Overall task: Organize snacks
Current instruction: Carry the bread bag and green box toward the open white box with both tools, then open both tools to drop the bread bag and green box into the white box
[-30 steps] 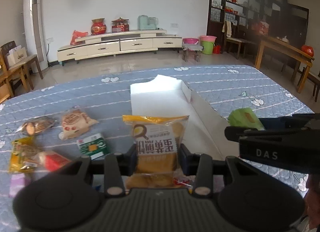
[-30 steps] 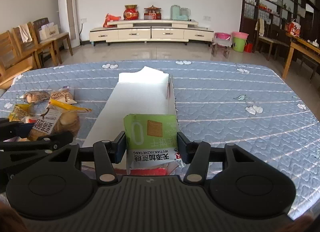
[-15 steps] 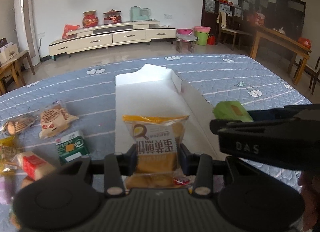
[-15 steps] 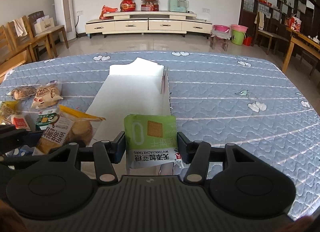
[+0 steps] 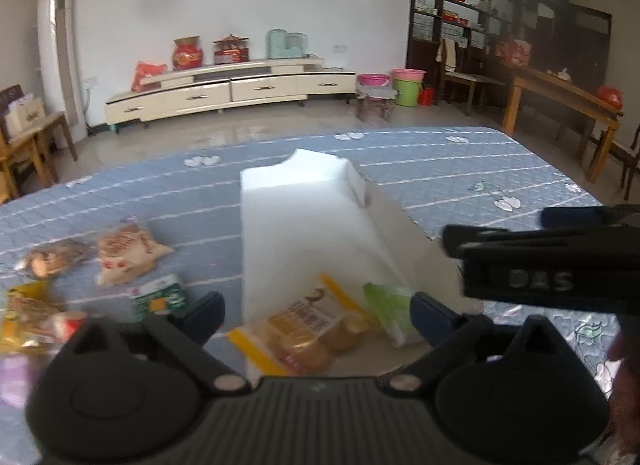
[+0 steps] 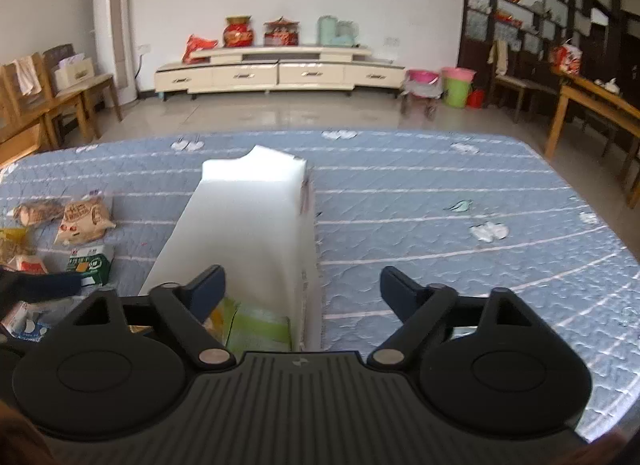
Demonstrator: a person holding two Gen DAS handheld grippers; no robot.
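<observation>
Both packets, clamped a second ago, are now released — the left gripper [image 5: 316, 311] and right gripper [image 6: 302, 285] are seen with jaws opening and nothing pressed between the pads, so two snacks are judged as sorted. The yellow bread packet [image 5: 308, 329] and green biscuit packet [image 5: 386, 305] are found in the near end of the white box [image 5: 304, 217] on the surface, just below the left gripper — other snacks are left outside it.

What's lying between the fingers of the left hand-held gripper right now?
In the left wrist view, the left hand-held gripper is opening over the white box, where a yellow cake packet and a green biscuit packet lie unheld.
</observation>
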